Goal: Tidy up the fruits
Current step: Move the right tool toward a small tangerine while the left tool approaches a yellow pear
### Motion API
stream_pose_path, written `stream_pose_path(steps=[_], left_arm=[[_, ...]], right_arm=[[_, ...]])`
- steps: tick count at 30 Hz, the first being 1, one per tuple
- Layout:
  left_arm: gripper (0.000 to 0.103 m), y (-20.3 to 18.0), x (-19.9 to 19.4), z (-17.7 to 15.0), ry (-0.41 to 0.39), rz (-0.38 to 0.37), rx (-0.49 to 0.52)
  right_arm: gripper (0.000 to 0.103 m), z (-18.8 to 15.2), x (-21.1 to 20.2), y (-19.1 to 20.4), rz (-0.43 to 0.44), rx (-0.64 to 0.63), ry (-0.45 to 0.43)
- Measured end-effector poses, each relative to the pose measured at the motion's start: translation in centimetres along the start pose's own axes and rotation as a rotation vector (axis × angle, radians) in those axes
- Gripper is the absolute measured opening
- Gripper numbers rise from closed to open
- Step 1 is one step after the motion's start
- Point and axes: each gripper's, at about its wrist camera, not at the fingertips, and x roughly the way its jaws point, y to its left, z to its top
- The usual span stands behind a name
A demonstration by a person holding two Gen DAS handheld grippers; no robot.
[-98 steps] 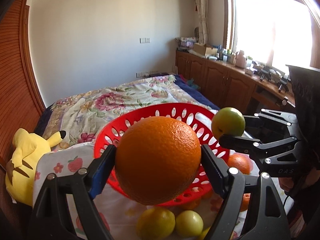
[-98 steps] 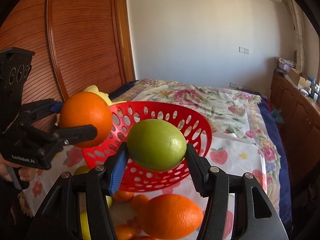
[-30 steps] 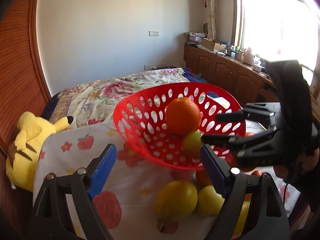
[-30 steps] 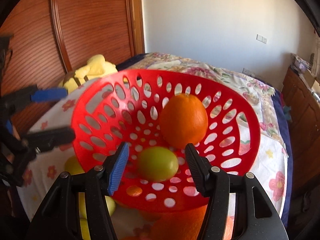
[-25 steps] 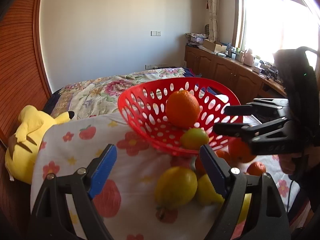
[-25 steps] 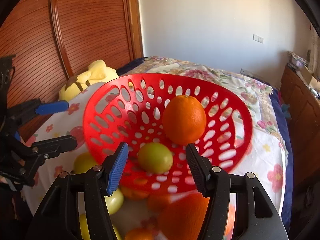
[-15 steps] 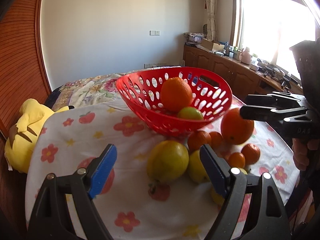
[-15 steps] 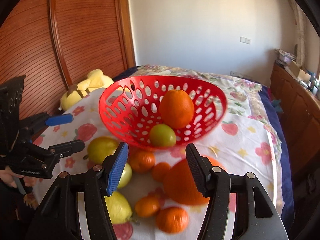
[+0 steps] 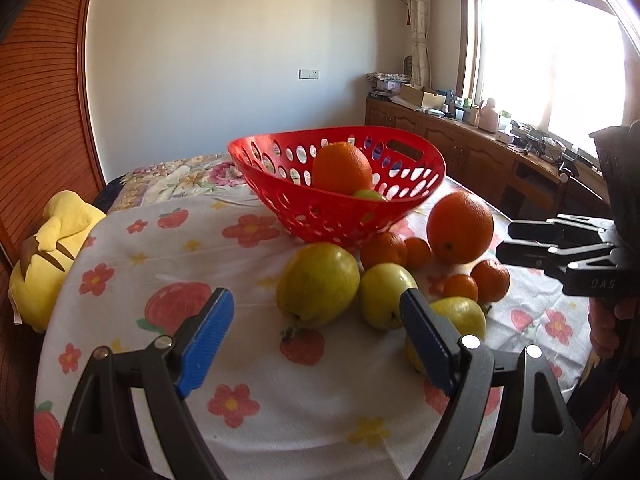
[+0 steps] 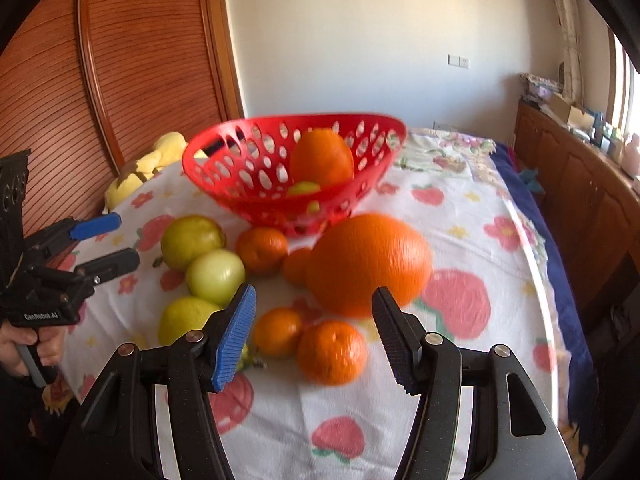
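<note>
A red perforated basket (image 9: 344, 208) (image 10: 256, 184) stands on the flowered cloth and holds a big orange (image 9: 341, 168) (image 10: 321, 157) and a green fruit (image 9: 370, 195) (image 10: 304, 189). In front of it lie a large orange (image 9: 460, 227) (image 10: 370, 264), several small oranges (image 10: 332, 352) and yellow-green pears (image 9: 318, 284) (image 10: 193, 242). My left gripper (image 9: 316, 344) is open and empty, low before the big pear. My right gripper (image 10: 314, 330) is open and empty, just short of the small oranges.
A yellow plush toy (image 9: 44, 256) lies at the table's left edge by the wooden wardrobe (image 10: 120, 60). A bed with a floral quilt (image 10: 448, 148) lies behind the table. A wooden sideboard (image 9: 480, 152) runs under the window at right.
Both grippers let go of their fruit into the basket, then drew back and down. The basket now sits farther off and the loose fruit lies right before the fingers.
</note>
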Motion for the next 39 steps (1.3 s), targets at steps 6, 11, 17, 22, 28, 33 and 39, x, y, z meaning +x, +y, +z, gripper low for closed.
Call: stream_pose_path(steps=[6, 11, 17, 22, 28, 33, 39], left_arm=[[0.085, -0.6, 0.4, -0.8, 0.013, -0.019, -0.009], [0.085, -1.3, 0.0, -1.0, 0.012, -0.038, -0.009], [0.085, -2.5, -0.3, -1.2, 0.022, -0.055, 0.009], [0.085, -3.4, -0.5, -1.1, 0.022, -0.064, 0.023], [0.085, -4.5, -0.4, -1.0, 0.026, -0.075, 0.042], [0.085, -5.3, 0.0, -0.8, 0.035, -0.087, 0.047], [0.085, -6.4, 0.8, -0.6, 0.051, -0.098, 0.059]], right_arm=[[0.062, -1.8, 0.8, -0.5, -0.003, 0.022, 0.021], [0.061, -2.6, 1.1, -1.0, -0.013, 0.041, 0.028], [0.057, -3.3, 1.4, -1.4, -0.006, 0.070, 0.034], [0.057, -3.5, 2.1, -1.7, 0.007, 0.088, 0.051], [0.057, -3.6, 2.4, -1.7, 0.006, 0.093, 0.060], [0.049, -3.7, 2.7, -1.1, -0.006, 0.063, 0.063], [0.046, -4.0, 2.6, -1.2, 0.001, 0.059, 0.050]])
